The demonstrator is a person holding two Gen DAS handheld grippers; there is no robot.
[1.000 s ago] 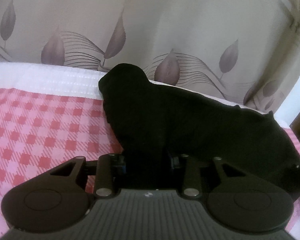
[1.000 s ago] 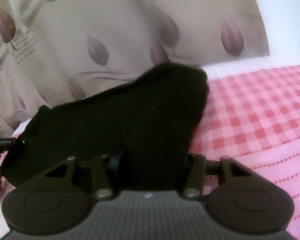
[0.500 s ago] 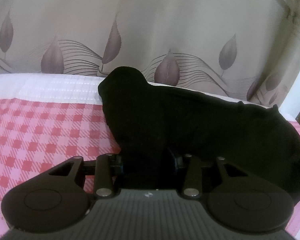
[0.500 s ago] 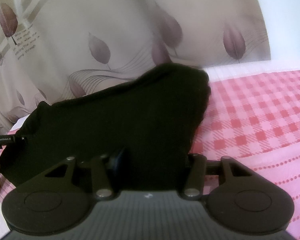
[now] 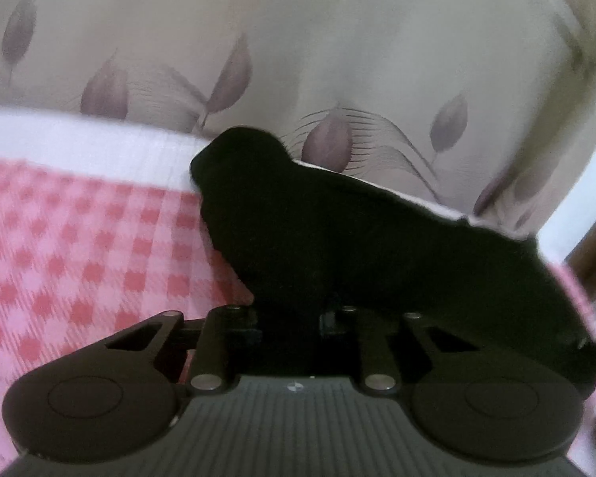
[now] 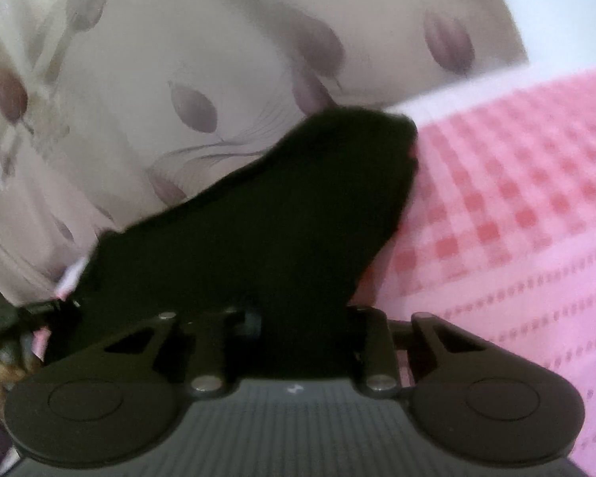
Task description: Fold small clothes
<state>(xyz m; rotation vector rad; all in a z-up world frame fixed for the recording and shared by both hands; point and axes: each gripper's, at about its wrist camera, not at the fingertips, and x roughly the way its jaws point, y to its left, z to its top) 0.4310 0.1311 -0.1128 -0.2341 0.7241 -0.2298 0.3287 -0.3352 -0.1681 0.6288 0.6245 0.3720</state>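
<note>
The left tool (image 5: 290, 320) and the right tool (image 6: 302, 320) each have black cloth (image 5: 377, 246) between their jaws. Both sets of jaws have just been closing, and in each wrist view the cloth fills the narrow gap, so each tool reads as pinching the near edge of the garment; the fingertips themselves are lost against the black fabric.

The cloth lies on a pink and red checked cover (image 5: 71, 262), spread sideways between the two tools. In the left view it runs from a rounded hump at the far left corner off to the right, where the other tool's tip shows faintly at the frame edge. In the right view the same cloth (image 6: 278, 230) runs from a rounded corner at the upper right down to the left, where the left tool (image 6: 39, 310) is dimly seen at its end.

The cover has a white border (image 5: 99, 143) along its far edge. Behind it hangs a beige curtain (image 5: 337, 47) printed with mauve leaves. Both views are slightly blurred.
</note>
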